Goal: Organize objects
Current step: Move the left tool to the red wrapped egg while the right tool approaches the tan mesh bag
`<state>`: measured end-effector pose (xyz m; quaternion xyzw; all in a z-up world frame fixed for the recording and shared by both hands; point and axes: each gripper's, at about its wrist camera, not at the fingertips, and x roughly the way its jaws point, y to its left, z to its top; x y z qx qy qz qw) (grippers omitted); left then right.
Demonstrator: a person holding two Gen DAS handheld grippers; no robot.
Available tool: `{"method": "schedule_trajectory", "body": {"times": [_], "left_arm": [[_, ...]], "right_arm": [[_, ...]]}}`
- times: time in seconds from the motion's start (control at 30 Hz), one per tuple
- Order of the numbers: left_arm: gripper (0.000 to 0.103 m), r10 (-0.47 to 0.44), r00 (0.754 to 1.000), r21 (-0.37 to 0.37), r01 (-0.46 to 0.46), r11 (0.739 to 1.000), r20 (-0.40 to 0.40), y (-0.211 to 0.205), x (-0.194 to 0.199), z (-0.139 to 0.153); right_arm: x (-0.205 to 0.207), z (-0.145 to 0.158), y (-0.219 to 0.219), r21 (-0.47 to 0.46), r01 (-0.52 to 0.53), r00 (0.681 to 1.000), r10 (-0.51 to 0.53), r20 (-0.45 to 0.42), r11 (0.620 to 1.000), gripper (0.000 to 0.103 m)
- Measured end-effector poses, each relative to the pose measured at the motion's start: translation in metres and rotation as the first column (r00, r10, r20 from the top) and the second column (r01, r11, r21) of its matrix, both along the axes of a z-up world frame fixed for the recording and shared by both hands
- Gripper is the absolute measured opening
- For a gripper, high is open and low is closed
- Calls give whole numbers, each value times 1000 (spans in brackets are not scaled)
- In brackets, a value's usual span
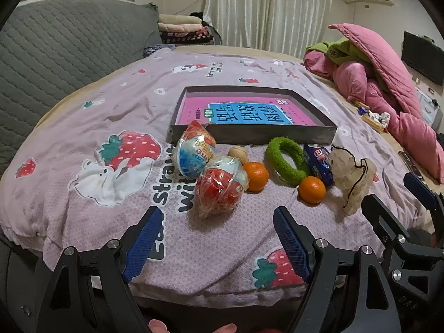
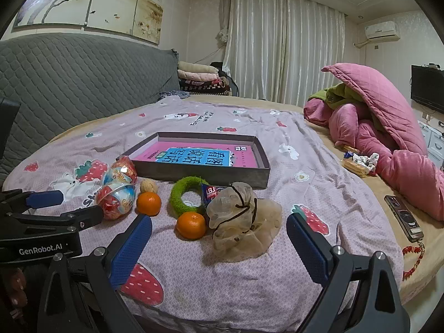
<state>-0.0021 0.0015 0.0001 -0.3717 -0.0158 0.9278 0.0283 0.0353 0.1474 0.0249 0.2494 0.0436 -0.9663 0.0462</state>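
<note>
Both grippers hang over the near edge of the bed [image 2: 347, 194], fingers spread wide and nothing between them, so no object is picked up yet. The things to be organized lie in a loose row on the strawberry-print cover, just in front of the shallow grey box [image 2: 260, 177] that already holds a pink and blue book [image 2: 194, 156]. Straight ahead of the left gripper [image 1: 217, 242] lies the nearer wrapped toy egg [image 1: 220, 187], its long axis slanting up and to the right, with a second toy egg [image 1: 195, 149] touching it behind. Straight ahead of the right gripper [image 2: 219, 252] lies the beige mesh pouch [image 2: 241, 222], a crumpled heap with a dark drawstring, and beside it a tangerine [image 2: 192, 225]. Between the two groups sit another tangerine [image 2: 149, 203], a walnut [image 2: 148, 186], a green fuzzy ring [image 2: 186, 197] and a blue snack packet [image 2: 209, 194], which seems to be tucked partly under the pouch, though the view is poor there. So each hand has its own nearest target: egg for the left, pouch for the right, and the box lies beyond both.
</note>
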Motion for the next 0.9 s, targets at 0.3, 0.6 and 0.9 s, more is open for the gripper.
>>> {"method": "schedule_trajectory", "body": {"times": [0.3, 0.6, 0.9], "left_arm": [[83, -7, 999, -4, 7, 1000, -32, 1, 1, 1], [83, -1, 1000, 0, 1, 1000, -22, -2, -3, -5], [83, 2, 1000, 17, -2, 1000, -8, -8, -17, -16]], "right_arm": [[-2, -3, 3, -6, 7, 1000, -7, 3, 1000, 98], [-6, -7, 7, -9, 6, 1000, -6, 15, 1000, 98], [-15, -15, 17, -20, 23, 999, -22, 45, 1000, 98]]}}
